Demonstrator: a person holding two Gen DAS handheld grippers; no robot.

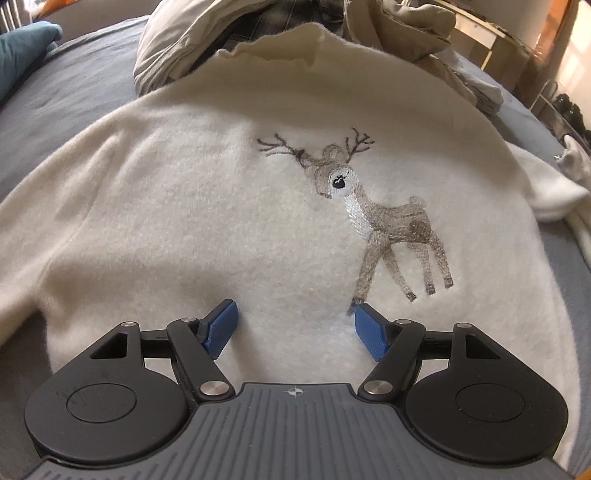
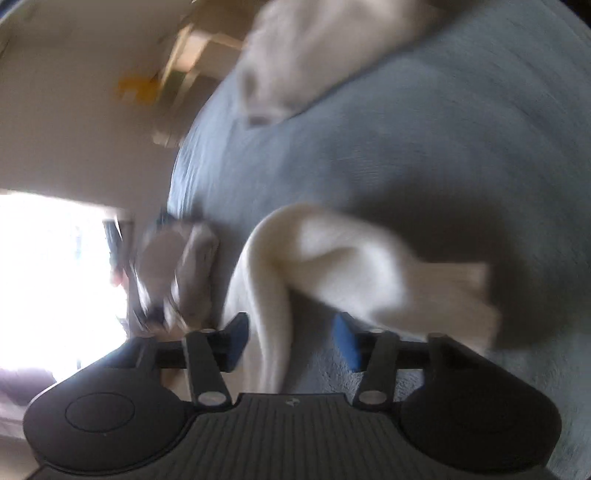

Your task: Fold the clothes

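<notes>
We see the white sweater (image 1: 207, 221) flat on the grey bedsheet (image 1: 74, 88), deer side up. Left gripper (image 1: 295, 325) spread over its hem, pinching nothing. Right gripper (image 2: 291, 339) spread too, sleeve (image 2: 332, 254) between its fingers (blurred, contact unclear). Rumpled clothes pile (image 1: 229, 33) crowds the collar.

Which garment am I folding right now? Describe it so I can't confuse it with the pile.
On the grey-blue bed sheet, in front of the heap of beige clothes, lies a cream sweater spread flat. Only it bears an embroidered deer.

Fuzzy matt cream knit sweater (image 1: 192, 221), embroidered deer (image 1: 369, 214)
</notes>
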